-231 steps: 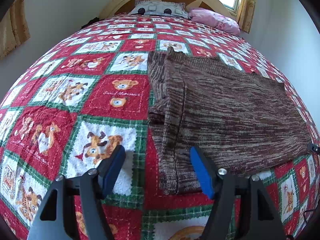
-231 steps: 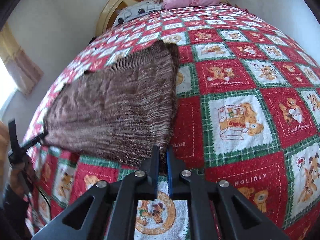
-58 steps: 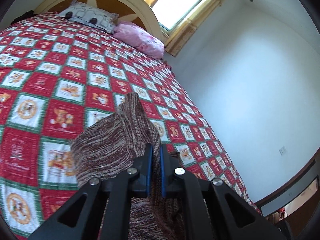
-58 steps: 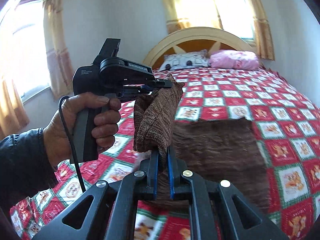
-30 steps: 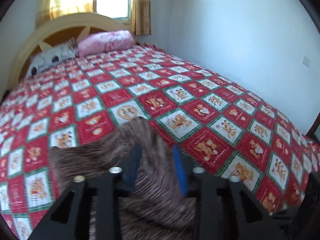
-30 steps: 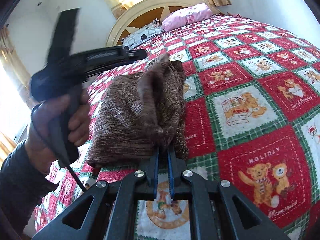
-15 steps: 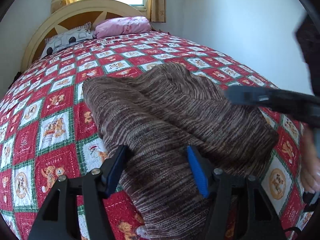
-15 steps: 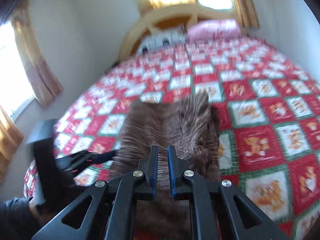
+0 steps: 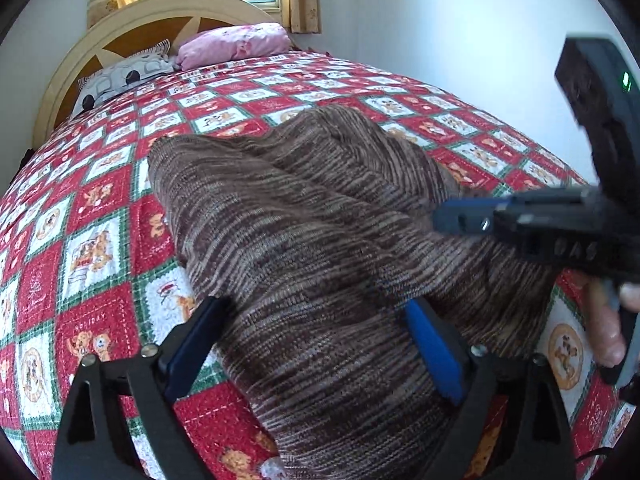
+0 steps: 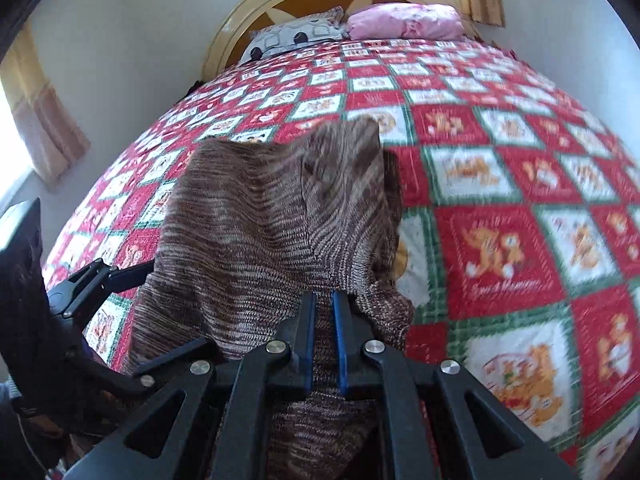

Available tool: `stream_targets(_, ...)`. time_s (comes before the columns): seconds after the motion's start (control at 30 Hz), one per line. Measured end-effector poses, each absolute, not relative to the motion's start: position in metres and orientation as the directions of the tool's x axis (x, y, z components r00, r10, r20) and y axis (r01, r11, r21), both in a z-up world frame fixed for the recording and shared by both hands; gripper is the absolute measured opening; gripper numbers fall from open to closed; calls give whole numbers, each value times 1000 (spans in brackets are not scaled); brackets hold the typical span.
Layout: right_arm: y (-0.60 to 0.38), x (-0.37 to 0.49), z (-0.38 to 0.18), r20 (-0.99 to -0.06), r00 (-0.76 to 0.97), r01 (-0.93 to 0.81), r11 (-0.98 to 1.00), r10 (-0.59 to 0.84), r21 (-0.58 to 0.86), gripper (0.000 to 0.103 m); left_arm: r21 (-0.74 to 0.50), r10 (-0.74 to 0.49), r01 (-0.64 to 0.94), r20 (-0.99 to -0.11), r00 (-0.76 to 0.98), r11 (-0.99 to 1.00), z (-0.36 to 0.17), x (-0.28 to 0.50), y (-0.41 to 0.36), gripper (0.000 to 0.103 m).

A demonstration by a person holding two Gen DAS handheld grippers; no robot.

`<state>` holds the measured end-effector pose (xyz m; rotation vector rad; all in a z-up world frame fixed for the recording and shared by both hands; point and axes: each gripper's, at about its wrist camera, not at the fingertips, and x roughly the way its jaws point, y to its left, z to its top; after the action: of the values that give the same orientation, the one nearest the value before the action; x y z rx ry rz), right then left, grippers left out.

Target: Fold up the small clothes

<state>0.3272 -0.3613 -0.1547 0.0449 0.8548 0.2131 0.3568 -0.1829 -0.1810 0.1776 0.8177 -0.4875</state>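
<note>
A brown striped knitted garment (image 9: 304, 240) lies folded over on the red and green patchwork quilt (image 9: 92, 208). In the left wrist view my left gripper (image 9: 316, 336) hangs just above its near end. Its jaws are opening wide, the cloth runs between them, and the blue pads (image 9: 434, 350) do not press on it. My right gripper (image 10: 323, 320) is shut on the garment (image 10: 260, 216), pinching a fold at its near right edge. That right gripper (image 9: 454, 216) also shows from the side, holding the cloth's right edge. The left gripper (image 10: 100, 276) appears at the garment's left edge.
A grey patterned pillow (image 9: 120, 76) and a pink pillow (image 9: 236, 42) lie against the cream headboard (image 9: 132, 16). A white wall (image 9: 460, 32) runs along the bed's right side. A person's hand (image 9: 608, 328) grips the right tool. A curtain (image 10: 44, 120) hangs at the left.
My left gripper's jaws have spread from nearly shut on the cloth to wide apart and dropped lower. The lifted garment now lies folded on the quilt. The right gripper swung across, still pinching it.
</note>
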Motion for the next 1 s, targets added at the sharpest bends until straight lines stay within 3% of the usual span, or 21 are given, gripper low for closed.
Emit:
stream_targets(0.1,-352,332,-131,-704,699,-161,987,128,19,10,-43,-347,473,-738,579,880,-182,358,-182,98)
stream_targets(0.17,-345,347,-120,-697,701,-187,982,152,26,19,-50,-347,469,-742,574,882,-184,360,-182,100)
stream_targets(0.23,-339,364,-117,-708,674,-233,970,210,66,36,-57,-350,468,-744,569,882,-184,360,-181,101)
stream_targets(0.47,-343,425,-158,-839,528,-157,986,131,55,37,-80,-362,459,-740,568,885,-185,358,-178,101)
stream_targets(0.57,-369,419,-162,-814,543,-119,978,209,171,37,-113,-378,447,-736,562,887,-184,357,-171,101)
stream_targets(0.83,-396,349,-139,-762,618,-93,980,194,175,38,-239,-423,383,-738,526,893,-190,347,-149,101)
stream_targets(1.0,-394,302,-145,-755,606,-157,968,252,197,38,-197,-385,378,-758,527,904,-190,343,-157,101)
